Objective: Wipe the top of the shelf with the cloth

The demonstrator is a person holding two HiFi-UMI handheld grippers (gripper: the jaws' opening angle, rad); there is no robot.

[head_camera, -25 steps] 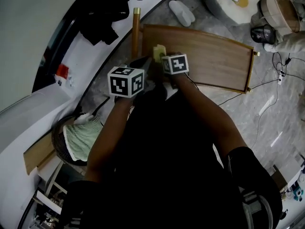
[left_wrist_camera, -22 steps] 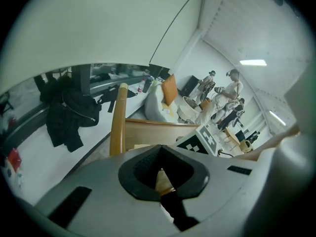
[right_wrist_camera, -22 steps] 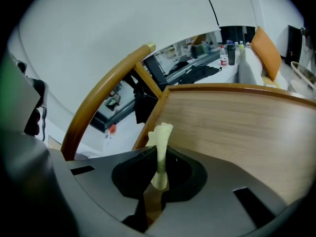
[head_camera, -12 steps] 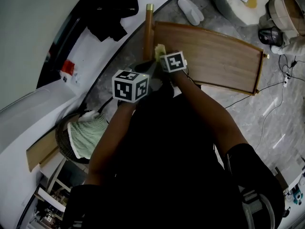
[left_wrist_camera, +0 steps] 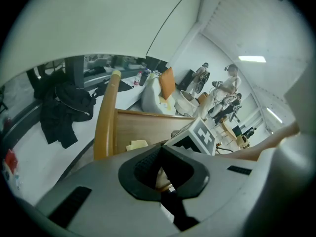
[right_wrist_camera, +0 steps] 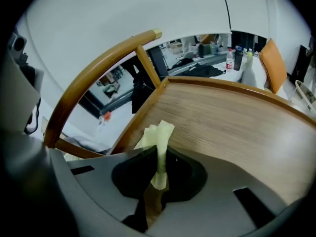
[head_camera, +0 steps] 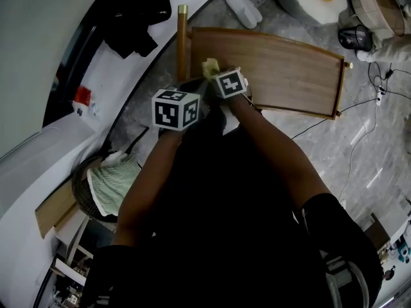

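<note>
Since wiping needs a firm hold, the right gripper [right_wrist_camera: 158,157] has its jaws clenched on the yellow cloth [right_wrist_camera: 158,131] at the left end of the wooden shelf top [right_wrist_camera: 237,127], while the left gripper [left_wrist_camera: 160,157], jaws closed and empty, hovers just beside it

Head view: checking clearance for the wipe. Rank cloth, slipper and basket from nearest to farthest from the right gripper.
1. Cloth, pinched in the right gripper, at the shelf's left end.
2. Slipper, on the floor beyond the shelf.
3. Basket, floor, lower left.
</note>
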